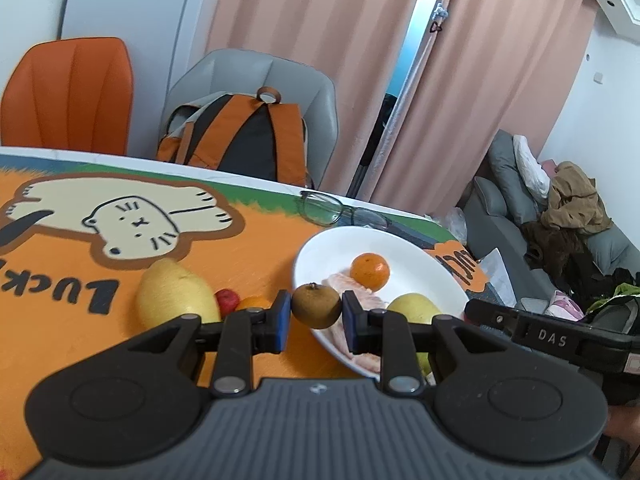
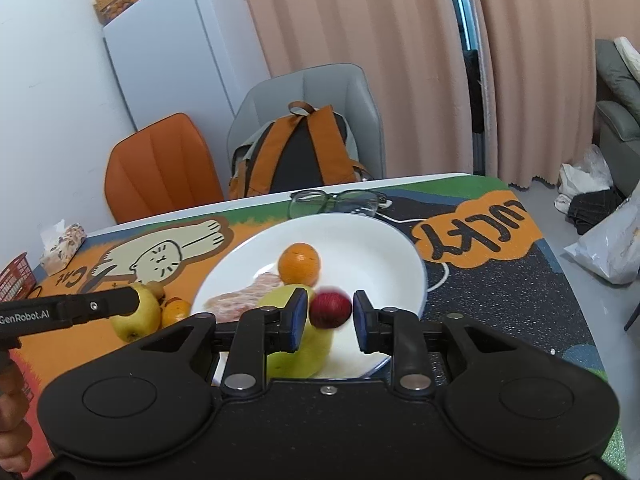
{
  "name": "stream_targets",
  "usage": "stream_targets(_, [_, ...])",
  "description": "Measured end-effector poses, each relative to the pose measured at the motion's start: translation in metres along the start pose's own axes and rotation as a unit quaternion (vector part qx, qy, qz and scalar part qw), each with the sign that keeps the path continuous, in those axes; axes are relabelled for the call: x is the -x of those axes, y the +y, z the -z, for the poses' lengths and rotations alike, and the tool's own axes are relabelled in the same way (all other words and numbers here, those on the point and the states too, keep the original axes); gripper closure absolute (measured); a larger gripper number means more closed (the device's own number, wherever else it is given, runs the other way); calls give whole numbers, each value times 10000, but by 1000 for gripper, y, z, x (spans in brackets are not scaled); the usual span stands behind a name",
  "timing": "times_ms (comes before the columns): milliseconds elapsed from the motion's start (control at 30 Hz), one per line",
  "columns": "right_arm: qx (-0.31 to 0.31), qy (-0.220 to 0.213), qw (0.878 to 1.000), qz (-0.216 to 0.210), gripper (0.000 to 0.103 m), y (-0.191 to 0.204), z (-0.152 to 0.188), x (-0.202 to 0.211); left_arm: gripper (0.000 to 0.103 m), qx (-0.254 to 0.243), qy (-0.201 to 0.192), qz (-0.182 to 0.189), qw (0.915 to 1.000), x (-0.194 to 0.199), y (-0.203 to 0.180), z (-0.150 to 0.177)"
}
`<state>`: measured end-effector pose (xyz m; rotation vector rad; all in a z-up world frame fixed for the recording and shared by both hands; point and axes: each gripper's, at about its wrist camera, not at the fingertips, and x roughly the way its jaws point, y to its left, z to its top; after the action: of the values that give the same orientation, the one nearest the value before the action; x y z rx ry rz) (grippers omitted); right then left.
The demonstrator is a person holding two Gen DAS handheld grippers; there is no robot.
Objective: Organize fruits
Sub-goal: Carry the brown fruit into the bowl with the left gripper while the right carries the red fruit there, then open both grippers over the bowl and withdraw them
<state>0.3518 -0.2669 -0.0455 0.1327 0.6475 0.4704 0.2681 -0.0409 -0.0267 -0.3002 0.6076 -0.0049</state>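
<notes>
- Plainly, at the left gripper [image 1: 316, 314]: clamped on a brown fruit [image 1: 316, 305] with the blue pads, up over the near-left rim of the white plate [image 1: 400, 246]. Pinches a round skin only at its widest girth, so could squirt it out under a harder squeeze or a tilt.
- If let go from here, may drop it on the rim rather than in the hollow, and send it rolling onto the mat [image 1: 248, 248], toward the yellow fruit [image 1: 176, 294], the small red fruit [image 1: 227, 299] and the small orange one [image 1: 256, 302] lying there outside the plate.
- At the right gripper [image 2: 331, 316]: jaws a shade wider than the dark red fruit [image 2: 331, 309] between them, with a sliver of gap at the right pad. Looks loose and blurred, so probably not gripped. Sits over the near part of the plate, just beside the green fruit [image 2: 296, 344].
- Could bounce off that green fruit, or knock the orange [image 2: 300, 268] and the pink peeled segments [image 2: 240, 300] and shove something over the edge.
- Crowds both tools at the same near side of the plate. Risks a clash of fingers, or a nudge that slides the plate.
- Leaves the glasses [image 2: 340, 200] at the far rim, touching or just apart, cannot tell which. Risks striking them if the plate shifts away.
</notes>
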Motion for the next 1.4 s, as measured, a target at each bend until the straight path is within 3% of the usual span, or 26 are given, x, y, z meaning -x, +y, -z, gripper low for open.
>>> stream_targets(67, [-75,-55,10000,25,54,-5,-1,0,77,-36,11,21,10000,-4,-4,-3])
stream_targets(633, [-201,-58,9996,-164,52,-17,3,7,77,-123,154,148,9997,-37,-21,-21])
stream_targets(833, [-174,21,9997,-184,52,-16,7,4,56,114,84,161,9998,-39,-14,-22])
stream_targets(1133, [-161,8,9993,-331,51,-5,10,8,54,236,218,-168,9993,-22,1,-10])
stream_targets(1400, [-61,71,9989,-453,47,13,12,12,40,442,259,-325,9982,-2,16,1])
